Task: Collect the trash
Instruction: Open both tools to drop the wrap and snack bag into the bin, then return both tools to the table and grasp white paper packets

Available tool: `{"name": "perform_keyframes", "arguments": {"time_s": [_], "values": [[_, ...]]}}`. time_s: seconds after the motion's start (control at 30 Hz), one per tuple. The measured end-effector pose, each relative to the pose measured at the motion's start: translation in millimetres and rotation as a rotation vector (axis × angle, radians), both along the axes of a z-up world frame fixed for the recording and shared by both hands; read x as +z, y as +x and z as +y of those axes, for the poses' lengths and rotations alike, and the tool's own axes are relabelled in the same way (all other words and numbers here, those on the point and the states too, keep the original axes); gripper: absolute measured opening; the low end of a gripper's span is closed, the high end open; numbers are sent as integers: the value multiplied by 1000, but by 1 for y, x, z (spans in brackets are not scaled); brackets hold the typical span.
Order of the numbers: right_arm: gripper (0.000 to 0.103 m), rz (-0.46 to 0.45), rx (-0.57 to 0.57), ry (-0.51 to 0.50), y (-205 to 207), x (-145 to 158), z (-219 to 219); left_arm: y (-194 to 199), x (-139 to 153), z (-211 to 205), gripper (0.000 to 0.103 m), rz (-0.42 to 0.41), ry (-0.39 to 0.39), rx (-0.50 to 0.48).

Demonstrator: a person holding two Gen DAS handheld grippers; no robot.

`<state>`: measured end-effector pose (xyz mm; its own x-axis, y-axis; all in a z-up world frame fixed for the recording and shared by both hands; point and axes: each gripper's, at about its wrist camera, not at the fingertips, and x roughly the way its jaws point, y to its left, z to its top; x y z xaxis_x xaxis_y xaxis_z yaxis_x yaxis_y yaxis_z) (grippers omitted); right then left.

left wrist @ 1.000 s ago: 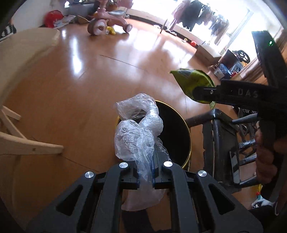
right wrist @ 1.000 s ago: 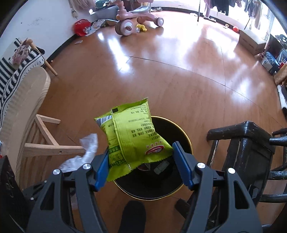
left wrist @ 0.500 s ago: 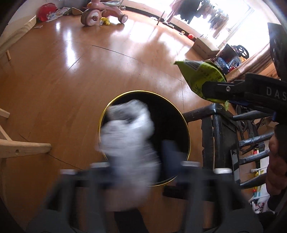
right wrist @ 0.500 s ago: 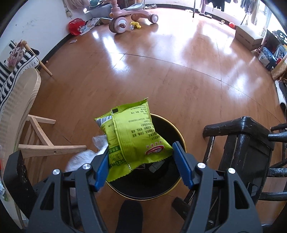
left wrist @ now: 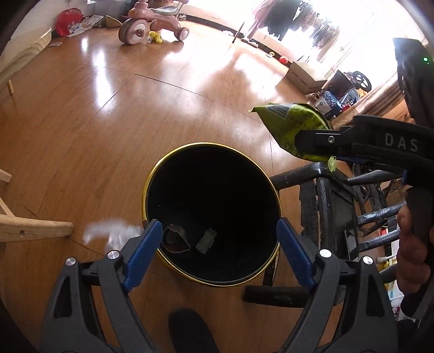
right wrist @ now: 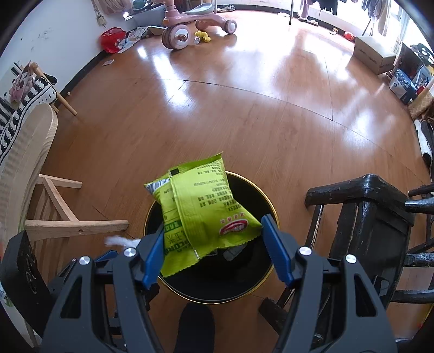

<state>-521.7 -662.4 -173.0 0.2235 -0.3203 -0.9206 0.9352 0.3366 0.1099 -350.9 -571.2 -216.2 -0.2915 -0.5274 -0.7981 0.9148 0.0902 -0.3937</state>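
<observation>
A black bin with a gold rim [left wrist: 173, 154] stands on the wooden floor, with a few scraps [left wrist: 176, 239] at its bottom. My left gripper [left wrist: 219, 221] hangs over the bin's near side; its jaws are opening and nothing is between them. A clear plastic bag [left wrist: 108, 233] shows as a pale blur just outside the bin's left rim, also visible in the right wrist view [right wrist: 119, 240]. My right gripper [right wrist: 214, 222] is shut on a green snack bag [right wrist: 200, 206], held above the bin [right wrist: 268, 206]. In the left wrist view that snack bag [left wrist: 290, 125] is at the right.
A light wooden chair [left wrist: 32, 228] stands left of the bin and a black wooden chair [right wrist: 374, 217] close on its right. A dark shoe tip [left wrist: 190, 331] is in front of the bin. A pink tricycle [right wrist: 190, 24] and a cardboard box [right wrist: 374, 54] sit far back.
My left gripper went from shut on the plastic bag to wide open. The bag dropped away to the left of the bin's rim. The right gripper and snack bag stayed put.
</observation>
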Motion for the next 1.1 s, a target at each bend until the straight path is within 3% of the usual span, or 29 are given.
{"name": "perform_keyframes", "arguments": {"time_s": [0.17,0.2,0.27,0.47,0.57,0.8,0.97,1.1], "values": [[67,8,1,6,2,-1,-1,5,4,4,89,1,-5,11],[74,6,-1,7,2,-1,-2,6,4,5,89,3,-5,15],[78,3,-6,-3,2,2,-1,8,6,7,90,4,-3,17],[78,-20,0,-25,12,12,2,15,23,19,91,-28,-20,25],[84,-57,14,-59,24,25,8,25,43,34,92,-62,-41,42],[84,-112,121,-98,64,53,40,59,111,92,94,-135,-126,99],[85,-101,157,-126,87,73,92,84,146,153,96,-164,-171,140],[90,-89,151,-175,97,108,140,102,170,183,96,-230,-189,194]]}}
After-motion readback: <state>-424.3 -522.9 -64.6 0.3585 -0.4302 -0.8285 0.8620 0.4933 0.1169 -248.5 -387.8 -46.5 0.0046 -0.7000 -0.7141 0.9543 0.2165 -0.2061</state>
